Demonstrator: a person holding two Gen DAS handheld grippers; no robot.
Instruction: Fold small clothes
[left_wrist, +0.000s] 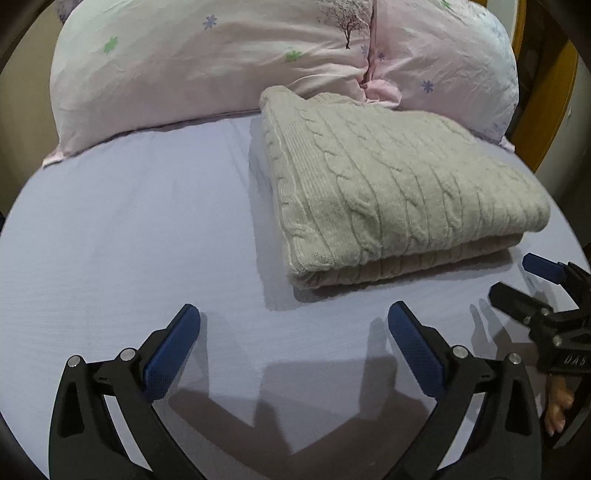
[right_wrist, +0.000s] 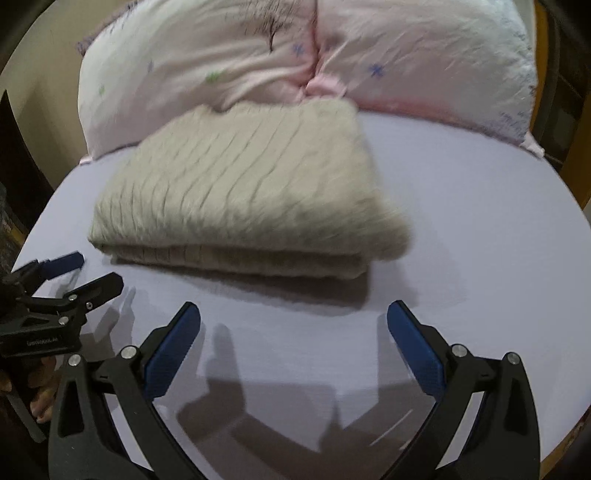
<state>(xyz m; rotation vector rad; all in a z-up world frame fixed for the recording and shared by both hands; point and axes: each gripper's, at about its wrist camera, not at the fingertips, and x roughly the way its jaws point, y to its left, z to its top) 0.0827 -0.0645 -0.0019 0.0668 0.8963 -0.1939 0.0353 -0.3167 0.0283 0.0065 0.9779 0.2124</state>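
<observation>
A cream cable-knit sweater (left_wrist: 391, 184) lies folded in a thick rectangle on the lilac bed sheet (left_wrist: 129, 229), its far edge against the pillow. It also shows, blurred, in the right wrist view (right_wrist: 243, 184). My left gripper (left_wrist: 293, 328) is open and empty, hovering over the sheet in front of the sweater's near left corner. My right gripper (right_wrist: 293, 328) is open and empty in front of the sweater's near edge. The right gripper also shows at the right edge of the left wrist view (left_wrist: 517, 280), and the left gripper shows at the left edge of the right wrist view (right_wrist: 92, 271).
A large pale pink pillow (left_wrist: 221, 62) with small flower prints lies across the head of the bed, also in the right wrist view (right_wrist: 406, 59). A yellow wooden frame (left_wrist: 546, 92) stands at the right. The sheet (right_wrist: 480, 229) is bare around the sweater.
</observation>
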